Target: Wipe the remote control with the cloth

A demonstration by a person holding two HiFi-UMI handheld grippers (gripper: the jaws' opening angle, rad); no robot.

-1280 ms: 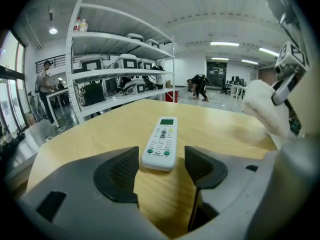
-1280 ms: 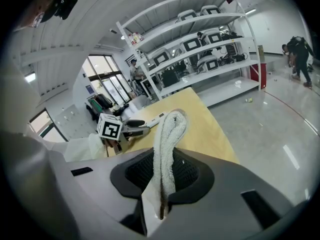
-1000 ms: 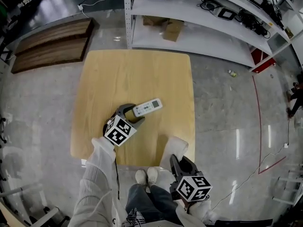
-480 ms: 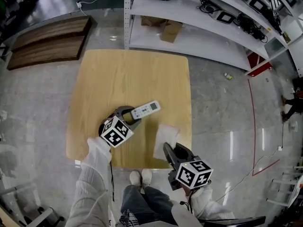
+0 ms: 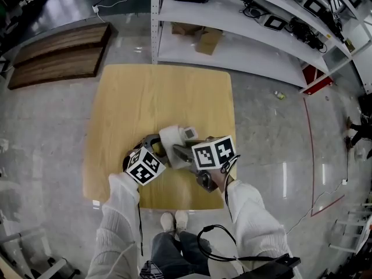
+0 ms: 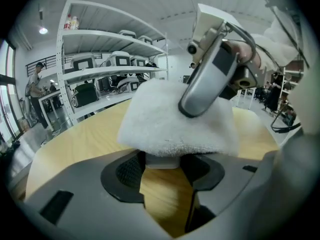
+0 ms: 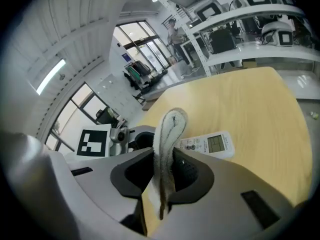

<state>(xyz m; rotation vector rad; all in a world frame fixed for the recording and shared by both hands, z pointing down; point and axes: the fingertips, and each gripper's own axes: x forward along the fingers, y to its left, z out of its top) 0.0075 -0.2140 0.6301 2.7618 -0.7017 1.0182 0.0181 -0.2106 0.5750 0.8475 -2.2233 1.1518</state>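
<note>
The left gripper (image 6: 161, 165) has just been closing its jaws, which clamp the near end of the remote control (image 7: 210, 145) at the near half of the wooden table (image 5: 163, 92). The right gripper (image 7: 164, 166) pinches a folded white cloth (image 5: 171, 141) tight between its jaws, and the cloth lies over the remote's middle, leaving only the far display end showing

The cloth (image 5: 171, 139) is white, the remote control (image 7: 210, 145) white with a pale green-grey screen. The left gripper (image 6: 162, 165) and the right gripper (image 7: 163, 168) are grey with black pads (image 6: 129, 171), and their cubes (image 5: 214, 152) carry black-and-white square markers. The surface (image 5: 151, 92) is pale yellow wood grain; the floor (image 5: 46, 132) is glossy grey.
</note>
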